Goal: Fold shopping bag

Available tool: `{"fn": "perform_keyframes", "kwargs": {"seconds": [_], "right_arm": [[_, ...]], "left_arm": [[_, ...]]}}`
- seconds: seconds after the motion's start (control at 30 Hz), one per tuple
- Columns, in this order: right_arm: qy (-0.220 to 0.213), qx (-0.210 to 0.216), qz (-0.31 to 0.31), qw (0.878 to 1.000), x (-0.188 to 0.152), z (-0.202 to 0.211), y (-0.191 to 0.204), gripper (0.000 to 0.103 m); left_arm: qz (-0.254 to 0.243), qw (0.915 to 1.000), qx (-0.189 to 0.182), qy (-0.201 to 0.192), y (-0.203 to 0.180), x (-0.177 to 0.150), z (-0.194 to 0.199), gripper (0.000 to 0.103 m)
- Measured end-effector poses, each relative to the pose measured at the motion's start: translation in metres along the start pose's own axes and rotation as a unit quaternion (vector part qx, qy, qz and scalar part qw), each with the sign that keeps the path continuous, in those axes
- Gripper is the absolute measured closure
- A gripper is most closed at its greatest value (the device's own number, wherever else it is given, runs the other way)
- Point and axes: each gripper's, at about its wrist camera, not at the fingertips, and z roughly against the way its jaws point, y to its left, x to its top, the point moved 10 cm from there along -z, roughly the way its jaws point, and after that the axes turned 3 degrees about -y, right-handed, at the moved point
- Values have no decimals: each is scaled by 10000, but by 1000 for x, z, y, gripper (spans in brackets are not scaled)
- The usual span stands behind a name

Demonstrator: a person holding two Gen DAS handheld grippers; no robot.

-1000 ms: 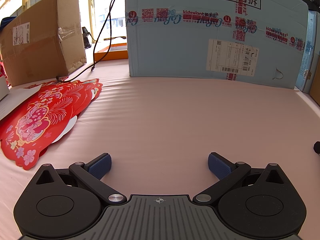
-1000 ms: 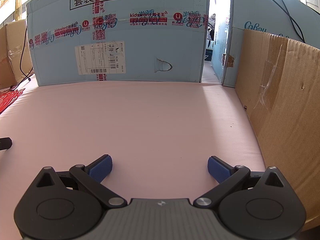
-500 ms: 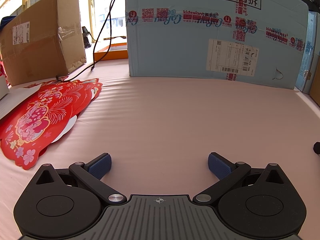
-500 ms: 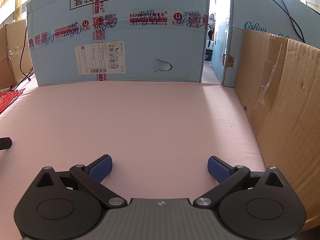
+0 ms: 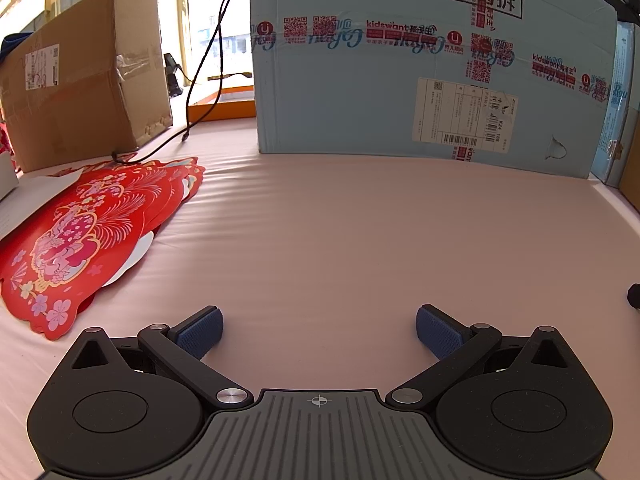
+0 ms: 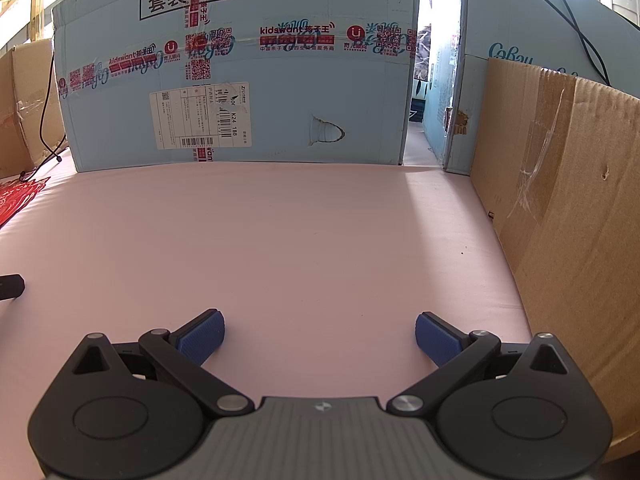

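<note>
A flat stack of red bags (image 5: 76,240) with pink and gold flower prints lies on the pink table cover (image 5: 360,240) at the left of the left wrist view. Its edge also shows in the right wrist view (image 6: 18,198). My left gripper (image 5: 319,330) is open and empty, low over the cover, to the right of the bags. My right gripper (image 6: 319,334) is open and empty over bare cover.
A large light-blue carton (image 5: 420,64) stands across the back. A brown box (image 5: 80,92) and a black cable (image 5: 200,80) are at the back left. A brown cardboard wall (image 6: 560,208) lines the right side. A white sheet (image 5: 24,200) lies by the bags.
</note>
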Motion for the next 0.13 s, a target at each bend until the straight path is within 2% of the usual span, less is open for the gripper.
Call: {"fn": "perform_keyframes", "kwargs": {"seconds": [0.13], "right_arm": [[0,-1,0,10000,0,0,0,0]], "left_arm": [[-1,10000,1,0,0,0,0,0]]}}
